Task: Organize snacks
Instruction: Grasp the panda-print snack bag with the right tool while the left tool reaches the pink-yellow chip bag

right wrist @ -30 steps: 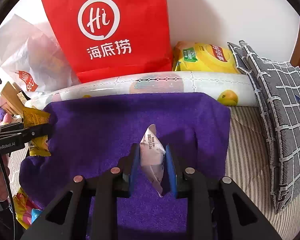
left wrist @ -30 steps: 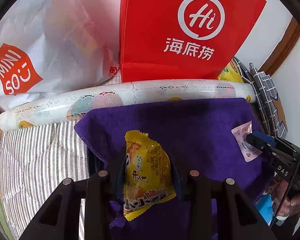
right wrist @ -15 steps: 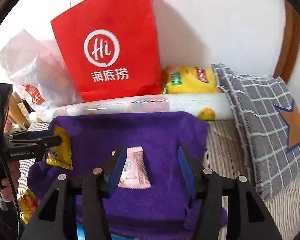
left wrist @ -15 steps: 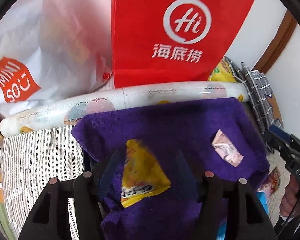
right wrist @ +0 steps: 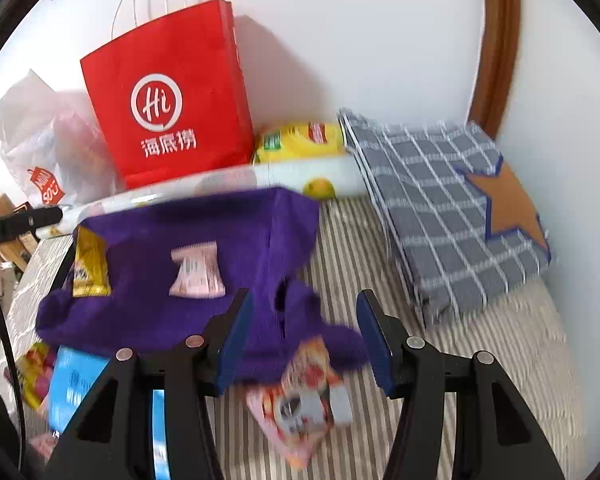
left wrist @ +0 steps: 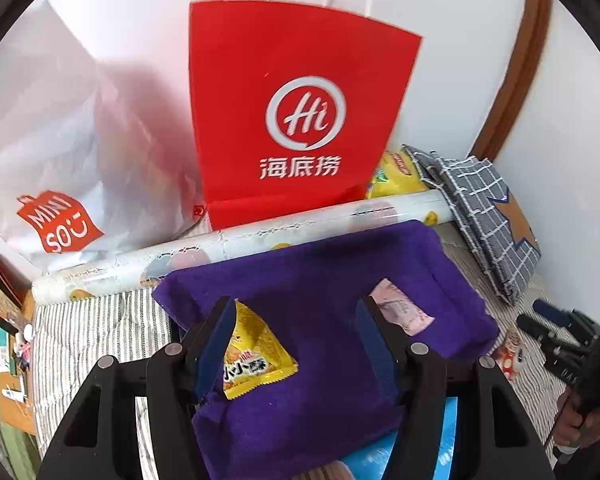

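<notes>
a striped bedsheet (right wrist: 380,264) covers the surface, with a white wall behind it. the largest thing on it is a red paper bag (left wrist: 296,120) standing upright against the wall, with a white plastic bag (left wrist: 68,152) slumped just to its left. to the right a folded grey checked cloth (right wrist: 432,184) with an orange star lies on the sheet near a brown wooden frame. a long white patterned roll (left wrist: 228,240) lies across in front of both bags, and a yellow packet (right wrist: 300,140) sits behind it, between the red bag and the checked cloth. a purple towel (left wrist: 324,280) is spread on the sheet just in front of the roll. on the towel lie two snacks, well apart: a yellow snack packet (left wrist: 252,356) towards its left edge and a pink snack packet (right wrist: 198,270) nearer its middle. the left gripper (left wrist: 296,344) hovers over the towel with its fingers spread wide; the yellow snack lies just beside the left finger, free of any pinch, and the pink one shows just behind the right finger. the right gripper (right wrist: 304,340) is over the towel's near right corner, fingers likewise spread wide and holding nothing. below it a pink and orange snack bag (right wrist: 304,400) lies on the sheet at the towel's edge, blurred. further left, a blue packet (right wrist: 72,388) and a small red and yellow packet (right wrist: 34,372) lie by the towel's near edge.
</notes>
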